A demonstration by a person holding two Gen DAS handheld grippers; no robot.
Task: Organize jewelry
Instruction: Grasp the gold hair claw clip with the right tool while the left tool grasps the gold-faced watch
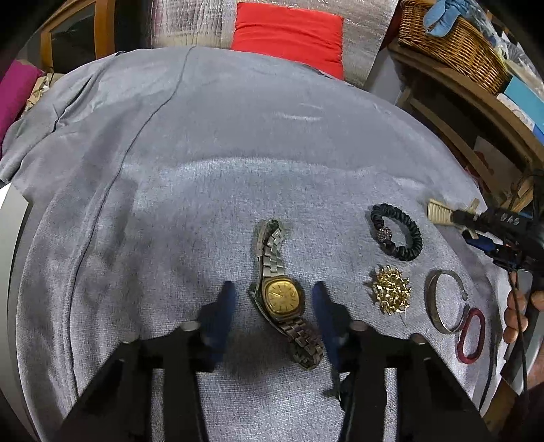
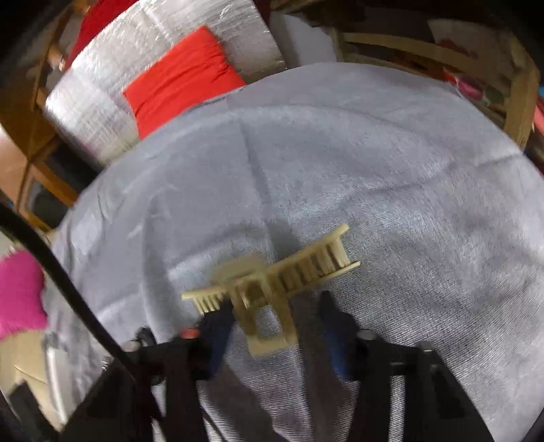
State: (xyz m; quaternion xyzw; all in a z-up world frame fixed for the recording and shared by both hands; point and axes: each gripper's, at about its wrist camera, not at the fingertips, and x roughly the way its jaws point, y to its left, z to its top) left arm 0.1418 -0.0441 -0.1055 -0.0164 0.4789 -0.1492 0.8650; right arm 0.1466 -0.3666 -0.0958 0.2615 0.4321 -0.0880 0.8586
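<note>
A gold-faced watch [image 1: 280, 295] with a metal band lies on the grey cloth [image 1: 221, 142], between the spread fingers of my open left gripper [image 1: 273, 299]. To its right lie a black scrunchie [image 1: 397, 234], a gold brooch [image 1: 391, 290], a silver bangle [image 1: 442, 302] and a red hair tie [image 1: 471, 335]. A cream hair claw clip [image 2: 272, 289] sits between the fingers of my right gripper [image 2: 275, 312], which look open around it; the view is blurred. The clip's tip also shows in the left wrist view [image 1: 438, 212], at the right gripper's nose.
A red cushion [image 1: 289, 32] on silver padding lies behind the table. A wicker basket [image 1: 452, 40] stands on wooden shelving at the right. A wooden chair [image 1: 73, 34] and pink fabric [image 1: 13, 98] are at the left.
</note>
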